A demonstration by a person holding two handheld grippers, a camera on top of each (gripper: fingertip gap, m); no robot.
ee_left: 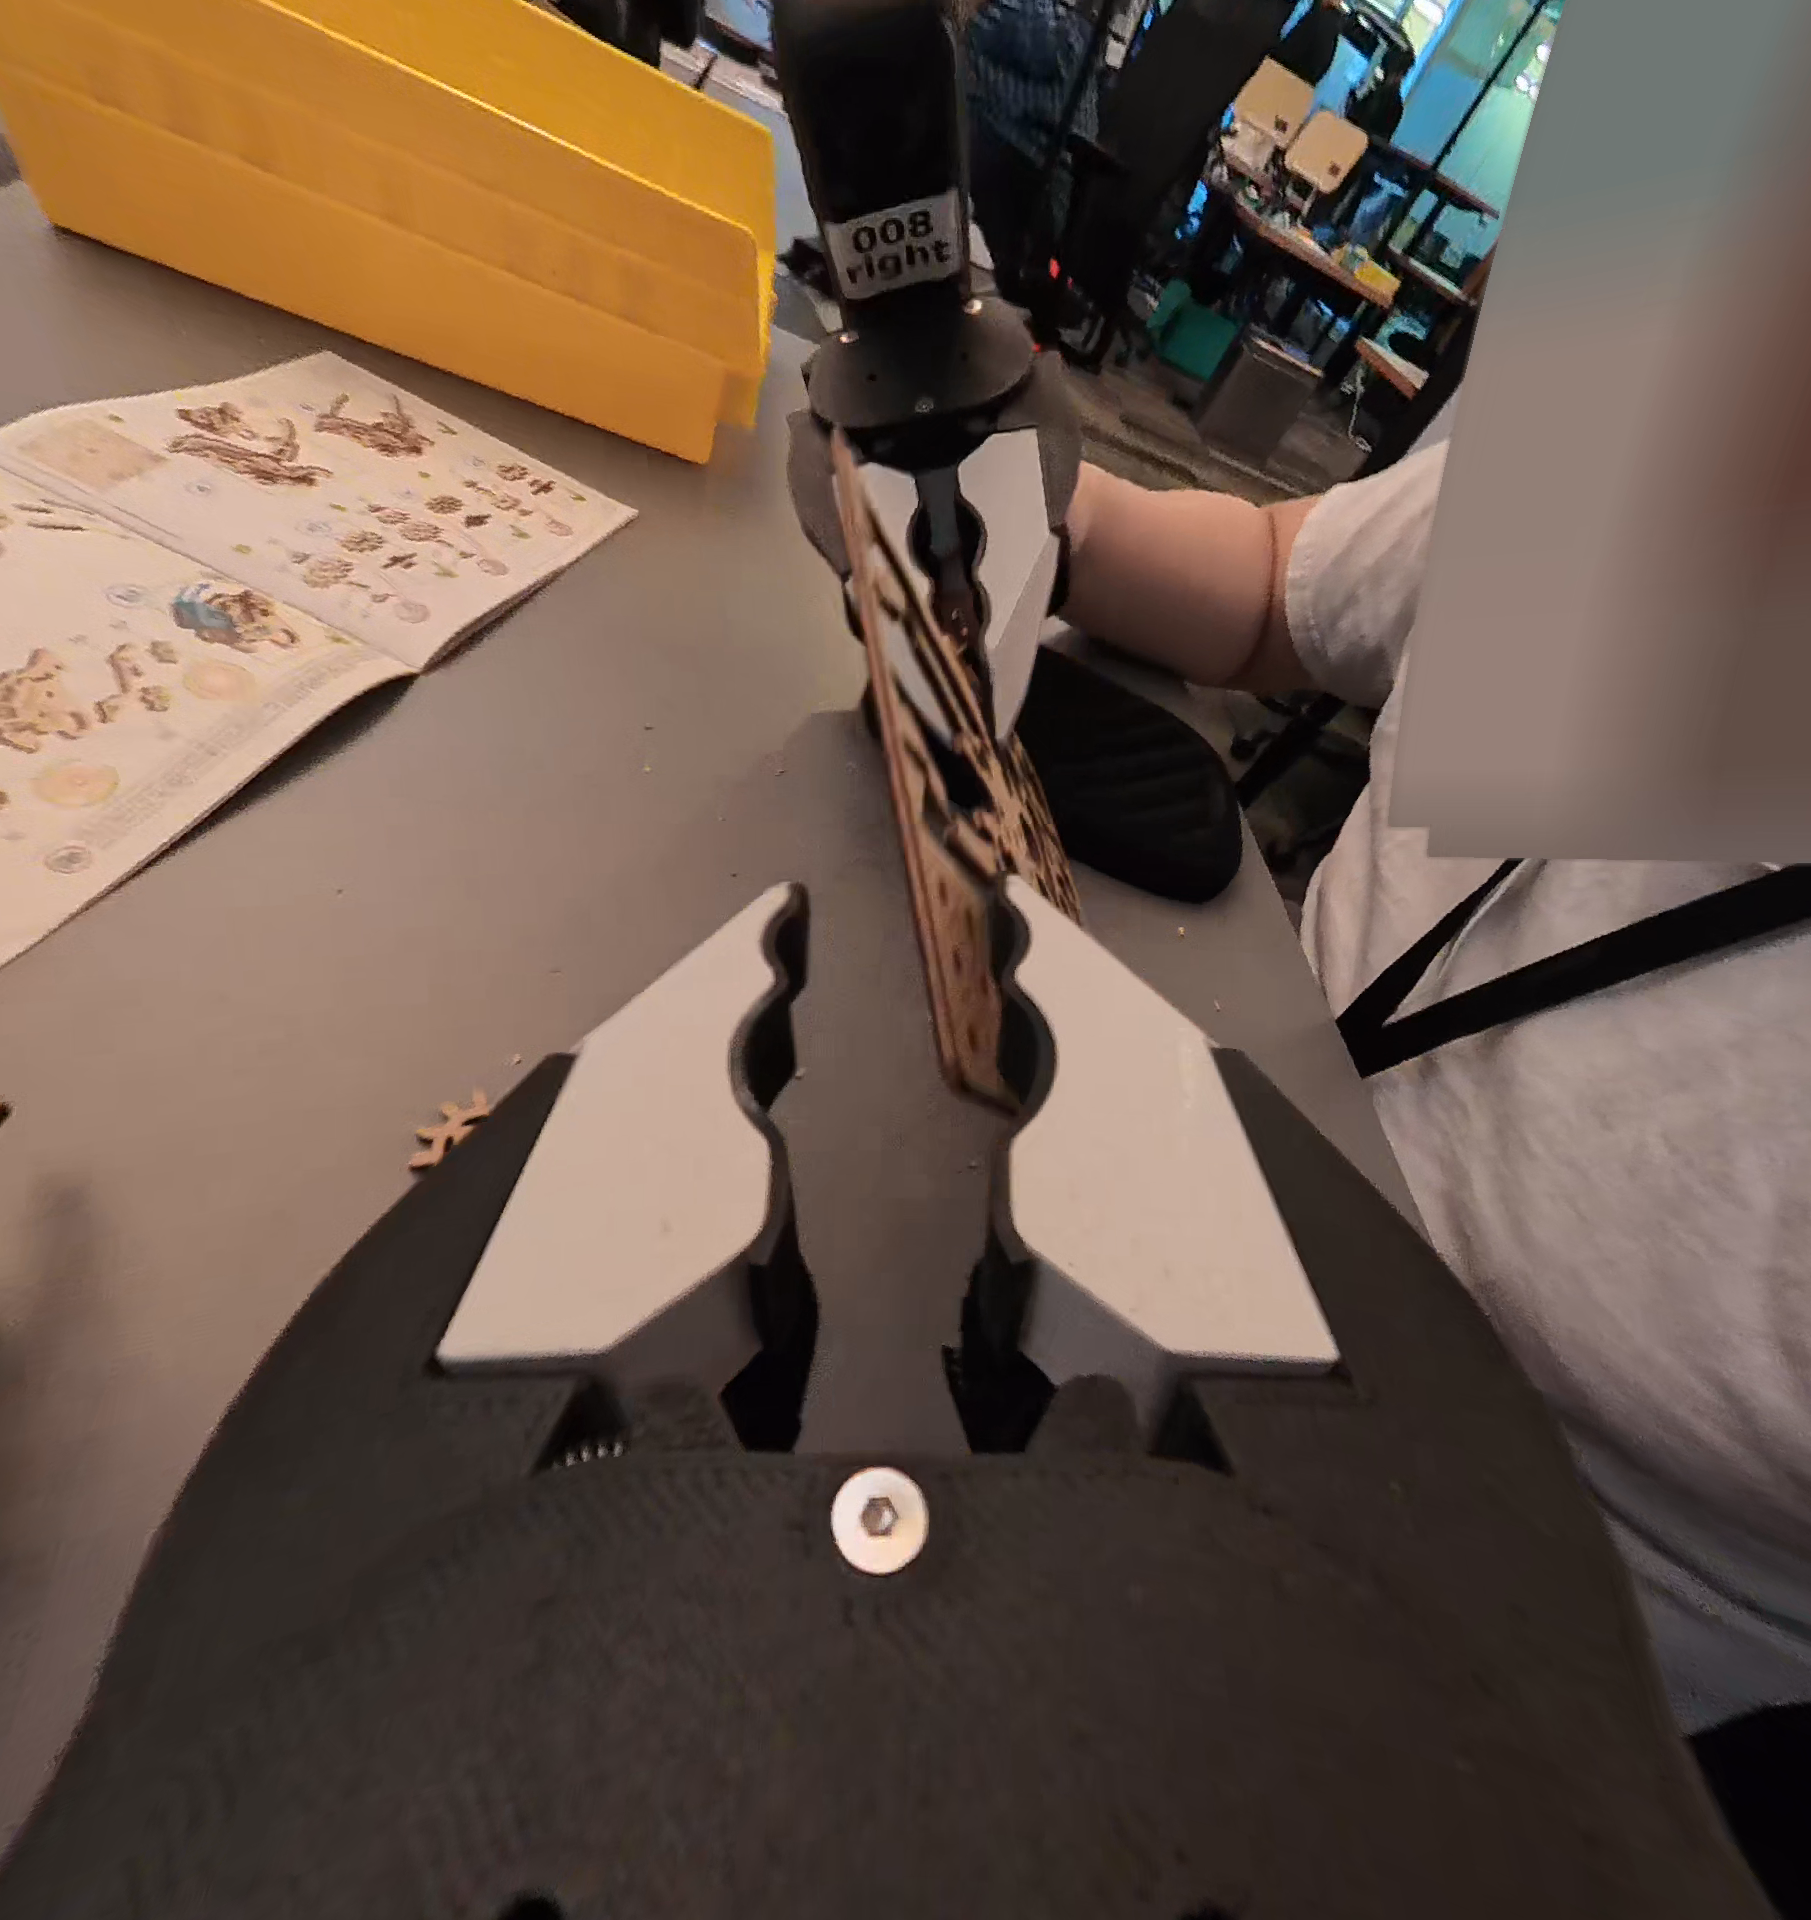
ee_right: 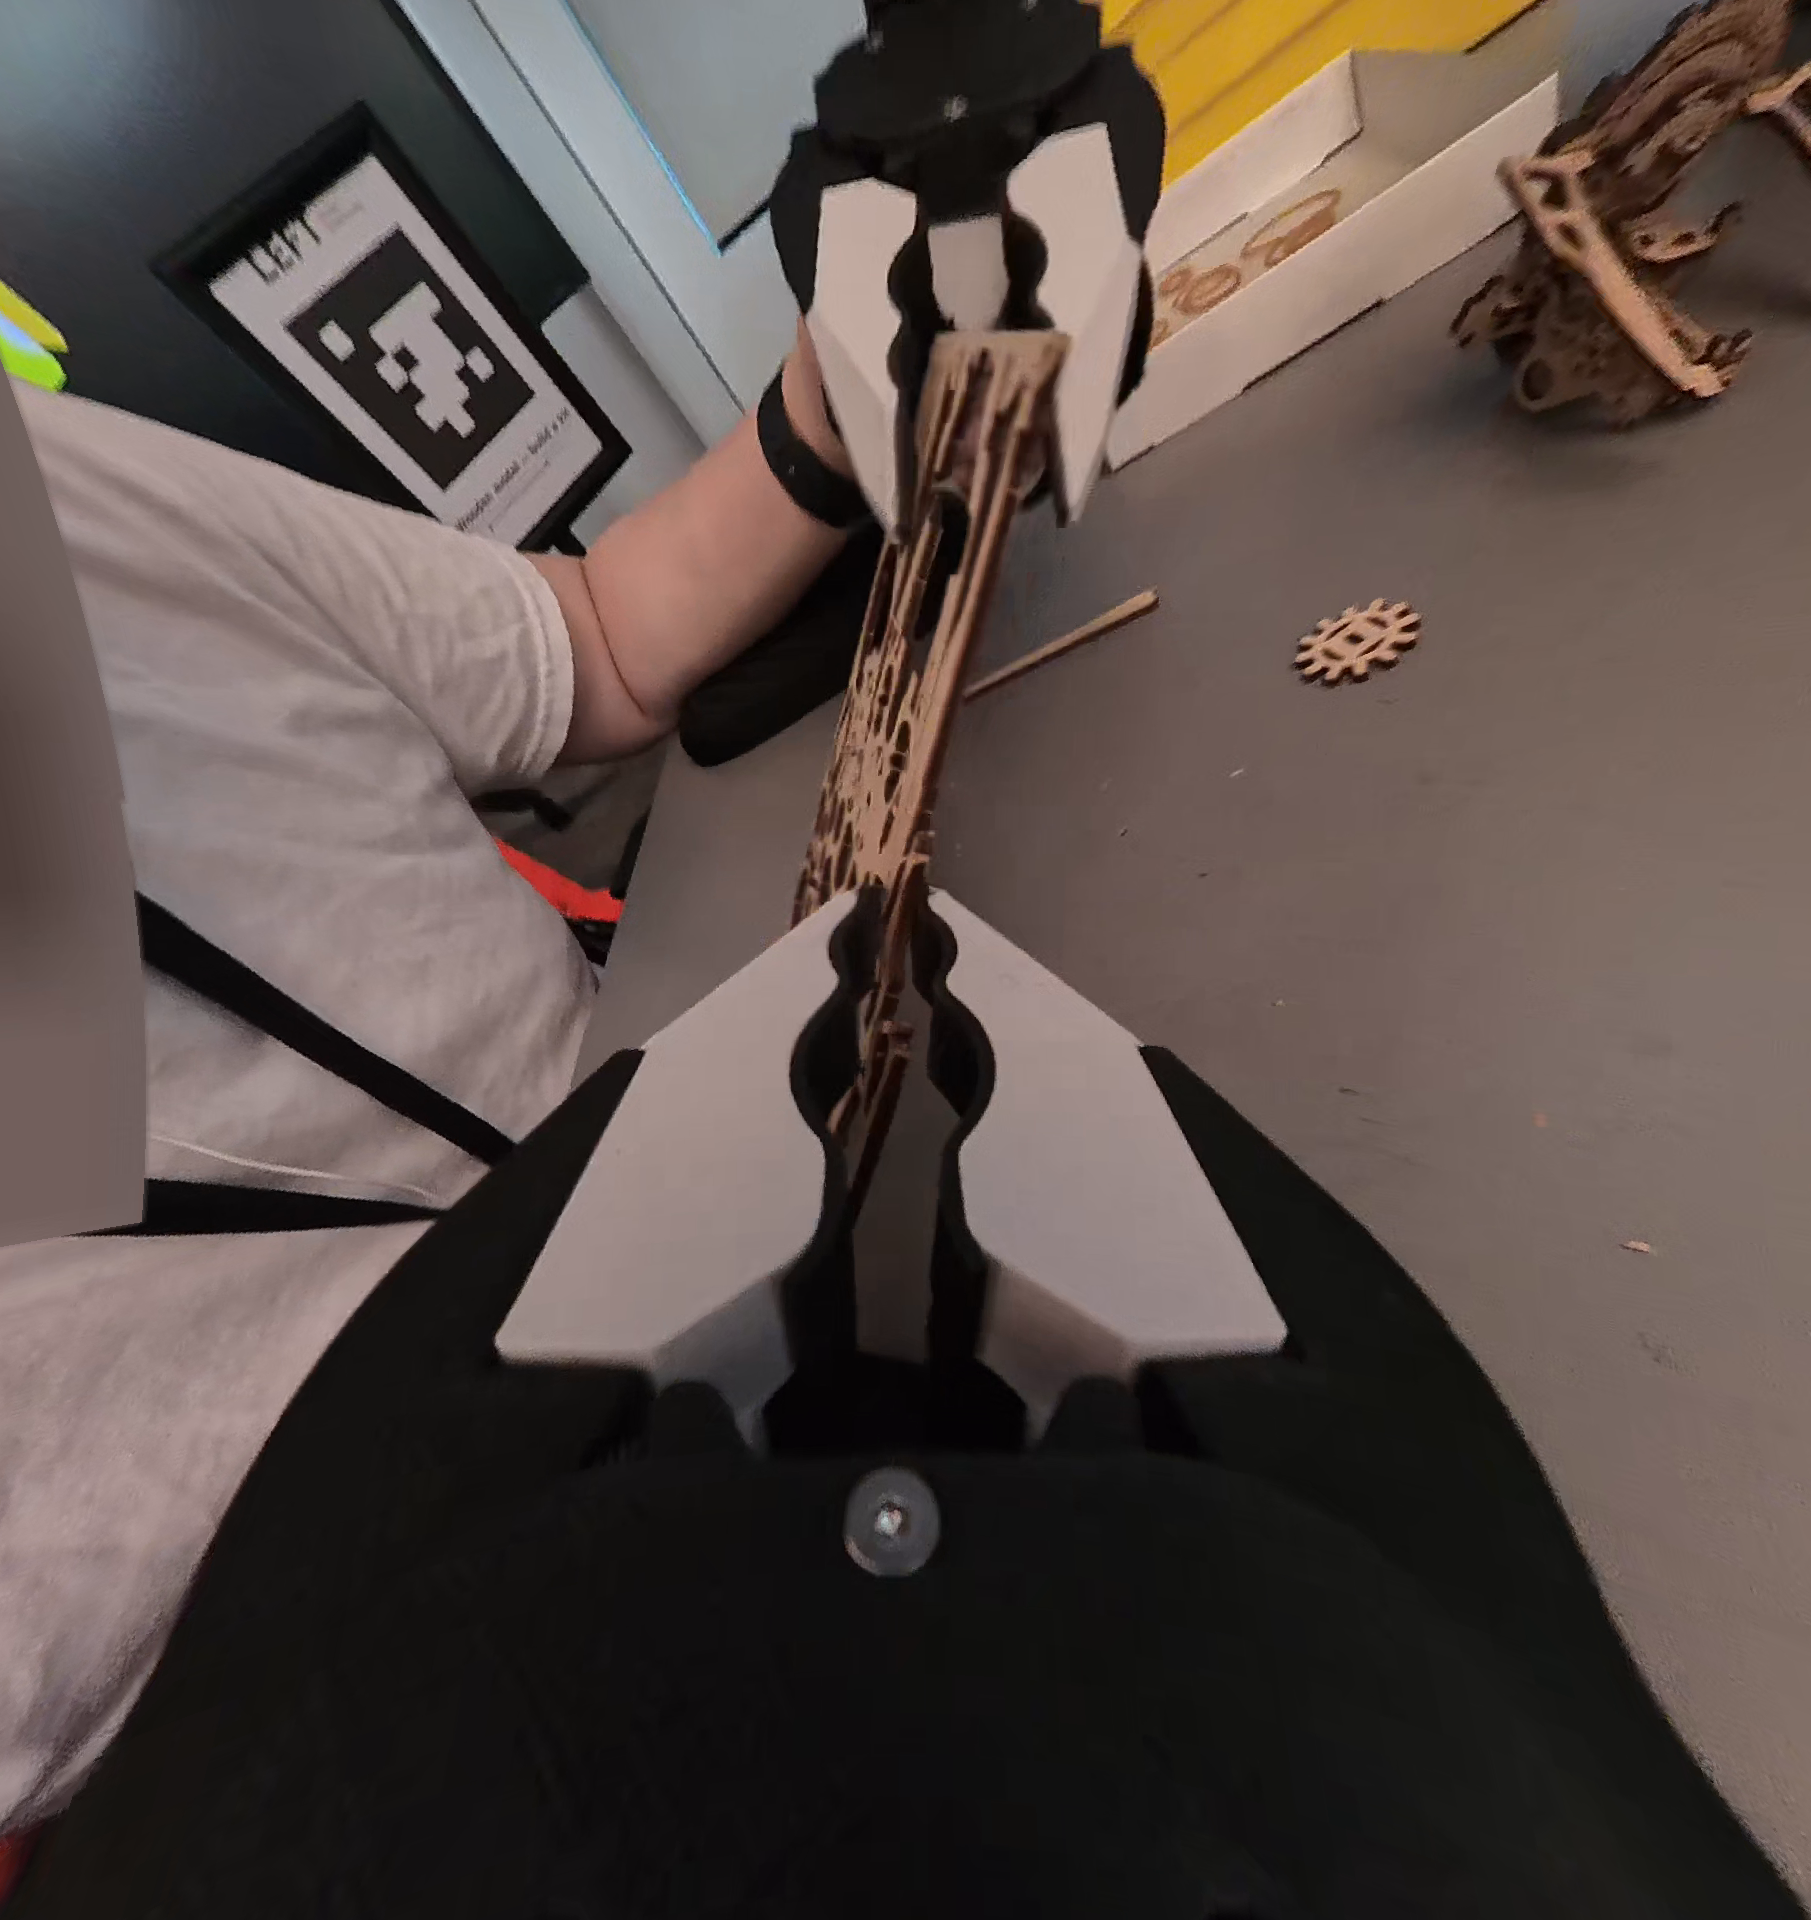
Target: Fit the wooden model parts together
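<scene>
A long, flat laser-cut wooden panel [ee_left: 958,966] spans between my two grippers, held edge-up above the grey table [ee_left: 568,831]. My right gripper [ee_right: 890,914] is shut on one end of the panel [ee_right: 890,748]; it also shows in the left wrist view [ee_left: 932,675]. My left gripper [ee_left: 901,904] is open, and the panel's other end lies between its fingers, against the right-hand finger [ee_left: 1088,1039]. In the right wrist view, the left gripper [ee_right: 979,514] stands open around the panel's far end.
Yellow bins [ee_left: 413,208] and an open instruction booklet [ee_left: 205,582] lie at the far left. A wooden gear [ee_right: 1358,642], a thin stick [ee_right: 1067,644], a partly built wooden model [ee_right: 1628,260] and a white box [ee_right: 1296,260] are on the table. The person's torso is close by. Some 9 centimeters of space lies between my two pairs of fingers. To reach the wooden gear [ee_right: 1358,642] in a straight line is about 10 centimeters for my left fingers, about 15 centimeters for my right.
</scene>
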